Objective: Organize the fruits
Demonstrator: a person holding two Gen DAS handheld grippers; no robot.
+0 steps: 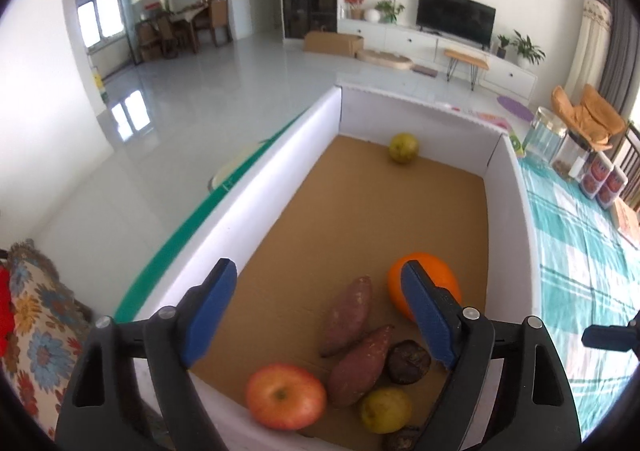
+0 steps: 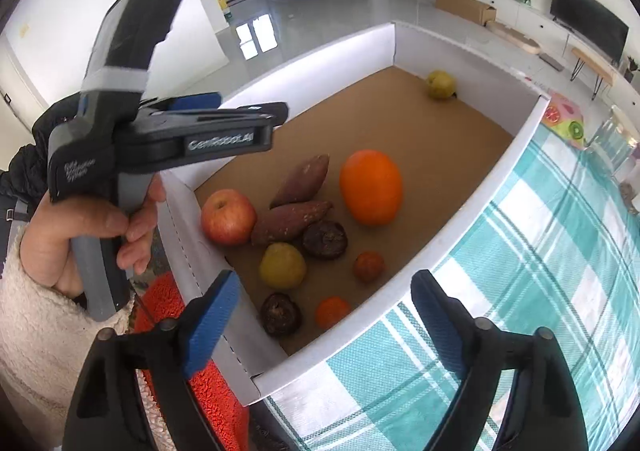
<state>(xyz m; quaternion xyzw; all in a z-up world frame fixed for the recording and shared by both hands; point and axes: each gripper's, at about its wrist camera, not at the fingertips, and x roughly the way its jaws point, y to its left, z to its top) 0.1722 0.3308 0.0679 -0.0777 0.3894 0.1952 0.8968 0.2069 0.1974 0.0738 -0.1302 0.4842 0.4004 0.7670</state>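
The left gripper (image 2: 256, 113), its side reading "GenRobot.AI", and the right gripper (image 2: 324, 315) both hang released over the box (image 2: 500, 167); the smaller print is unreadable.

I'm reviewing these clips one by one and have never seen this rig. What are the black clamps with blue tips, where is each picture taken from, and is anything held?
No robot here: a person holds a two-finger clamp in each hand, each carrying a fisheye camera looking along its blue fingers. One picture looks past the left gripper, the other past the right gripper; there the left gripper also shows from the side. Both stand open and hold nothing. Below is a white cardboard box with a brown floor on a teal checked tablecloth. Inside lie a red apple, a large orange, two purple-brown sweet potatoes and smaller fruits.
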